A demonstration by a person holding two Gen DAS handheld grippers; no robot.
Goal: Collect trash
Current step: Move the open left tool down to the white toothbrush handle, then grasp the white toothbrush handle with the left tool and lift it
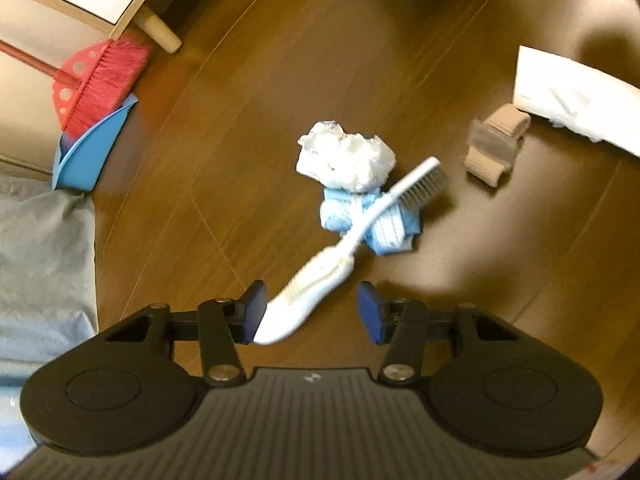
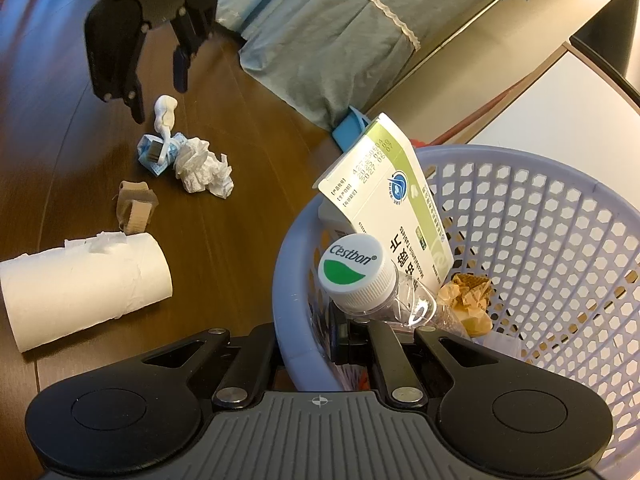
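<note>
A white toothbrush (image 1: 306, 290) lies on the dark wood floor across a folded blue mask (image 1: 386, 236), with a crumpled white tissue (image 1: 344, 156) just beyond it. My left gripper (image 1: 312, 309) is open over the brush handle, which lies between its blue pads close to the left one. In the right wrist view the left gripper (image 2: 160, 92) hovers above the toothbrush (image 2: 164, 116), mask (image 2: 149, 158) and tissue (image 2: 204, 170). My right gripper (image 2: 304, 344) is shut on the rim of a lavender mesh basket (image 2: 520, 156) holding a medicine box (image 2: 392, 208), a capped bottle (image 2: 352, 272) and brown paper (image 2: 468, 292).
A toilet paper roll (image 2: 84, 284) and a small beige item (image 2: 136, 204) lie on the floor near the basket. A red broom (image 1: 104, 80) stands in a blue dustpan (image 1: 92, 148) by the wall. Grey-green bedding (image 2: 320, 40) hangs to the floor beside a wooden furniture leg (image 1: 160, 32).
</note>
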